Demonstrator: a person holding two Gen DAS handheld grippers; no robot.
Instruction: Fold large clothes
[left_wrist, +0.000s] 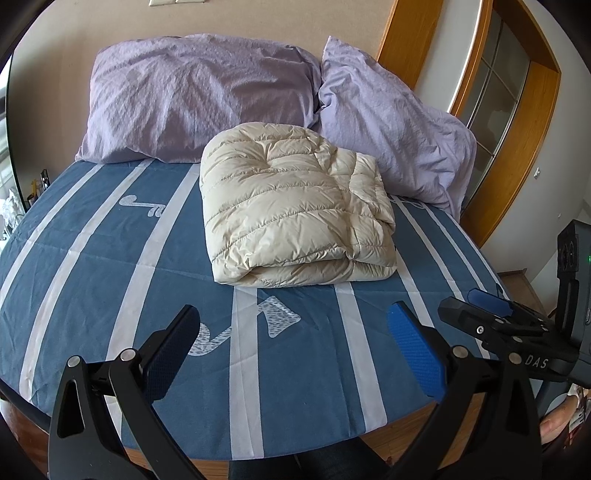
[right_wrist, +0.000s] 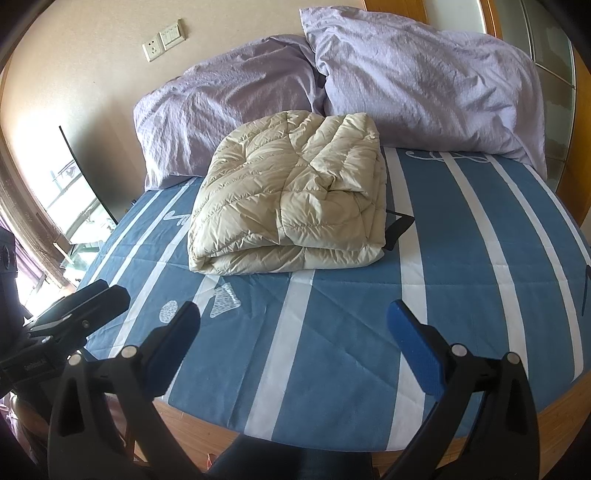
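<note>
In the left wrist view, the cream quilted down jacket (left_wrist: 295, 206) lies folded into a thick bundle at the centre of the frame, on the blue and white striped bedsheet (left_wrist: 92, 266), its far edge touching the two lilac pillows (left_wrist: 199, 96) in the upper half. The left gripper (left_wrist: 291, 345) fills the bottom of the frame with its jaws spread wide and nothing between them, well short of the jacket. At lower right the right gripper (left_wrist: 480, 306) shows from the side; its fingers look parted and empty.

The jacket is likely light, puffy and slick-shelled, so it should compress easily yet spring back and slide; a deep pinch through the layered fold at its near edge, or at the stacked edges on its right side, looks the safest hold.

In the right wrist view, the right gripper (right_wrist: 293, 343) is likewise wide open and empty at the bottom, and the left gripper (right_wrist: 86, 299) sits at lower left. The jacket (right_wrist: 288, 195) sits centre frame, a black strap (right_wrist: 400, 223) poking out at its right. Bare sheet lies open to the right and in front; the wooden bed edge (right_wrist: 554, 417) runs close below the grippers.
</note>
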